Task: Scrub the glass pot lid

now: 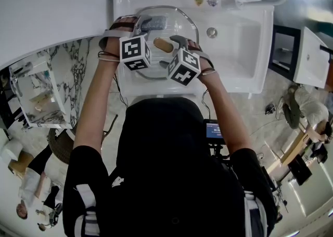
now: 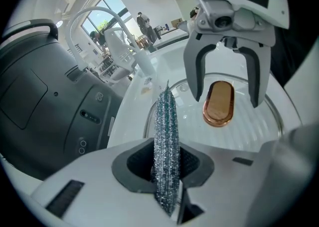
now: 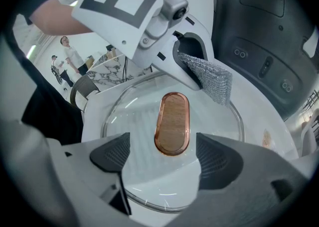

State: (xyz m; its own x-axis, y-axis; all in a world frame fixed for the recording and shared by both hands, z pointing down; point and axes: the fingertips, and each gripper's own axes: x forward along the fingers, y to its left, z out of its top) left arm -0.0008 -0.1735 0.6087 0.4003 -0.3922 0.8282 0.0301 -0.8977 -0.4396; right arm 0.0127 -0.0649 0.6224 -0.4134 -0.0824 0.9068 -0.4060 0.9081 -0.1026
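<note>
Slippage is what we would watch for first. We have the glass pot lid point(image 1: 179, 20) lying flat in the white sink point(image 1: 244, 38), with its oval wooden knob point(image 3: 172, 123) facing up. Our left gripper point(image 2: 167, 171) has its fingers clenched on a silver mesh scourer point(image 2: 166, 136), which stands on edge between them and reaches out towards the lid. Our right gripper point(image 3: 167, 159) has its fingers spread wide with nothing between them. They straddle the knob from above, and as far as we can judge they are not touching it, though the angle makes that hard to settle.

Nothing pins the lid yet. If we press the scourer down and rub before the right fingers close on the knob, we expect the lid to skate across the smooth basin or tip up on its rim. A grip on the knob that lands off-centre could twist loose under the scrubbing strokes. The two grippers also sit very close together over the lid, so a wide stroke could knock the scourer into the right fingers and drag it out of the left ones.
</note>
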